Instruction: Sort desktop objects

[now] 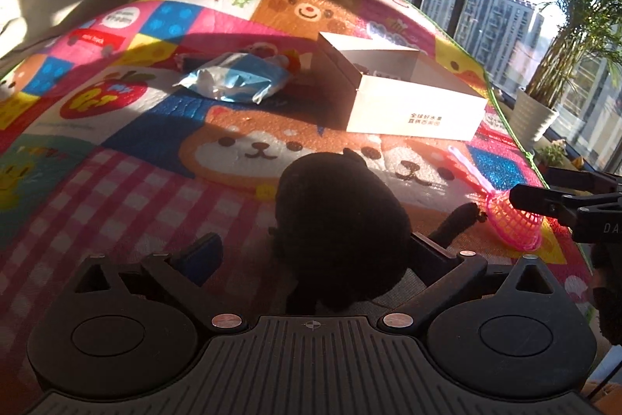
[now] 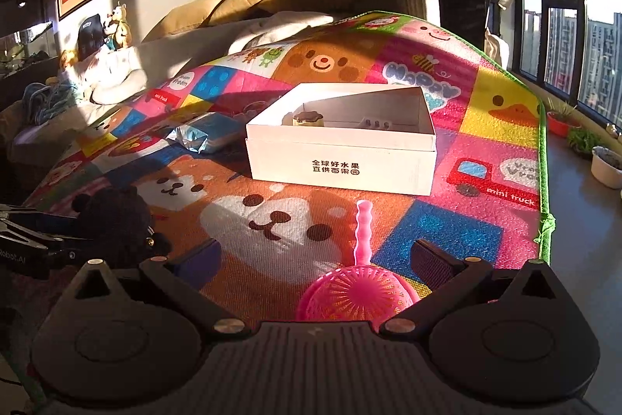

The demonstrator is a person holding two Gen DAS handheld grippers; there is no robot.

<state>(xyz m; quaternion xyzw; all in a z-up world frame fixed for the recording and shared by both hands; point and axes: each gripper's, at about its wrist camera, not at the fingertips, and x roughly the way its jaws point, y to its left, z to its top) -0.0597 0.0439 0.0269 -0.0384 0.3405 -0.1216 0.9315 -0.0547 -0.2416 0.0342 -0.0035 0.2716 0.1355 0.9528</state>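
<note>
A black plush toy (image 1: 338,220) lies on the colourful play mat (image 1: 116,181) between the fingers of my left gripper (image 1: 318,249). The jaws stand wide and open, with a gap between the left pad and the toy. A pink toy strainer (image 2: 355,292) lies bowl-down between the spread fingers of my right gripper (image 2: 317,257), handle pointing away, and the left pad stands clear of it. A white open box (image 2: 342,158) sits further back on the mat, with a small brown paw-shaped item (image 2: 307,118) and a small grey piece (image 2: 375,122) inside.
A blue and silver packet (image 1: 237,80) lies left of the box (image 1: 412,104). The mat's green edge (image 2: 544,181) drops off at the right, with potted plants (image 2: 606,166) on the floor by the window. A sofa with cushions (image 2: 217,10) stands behind.
</note>
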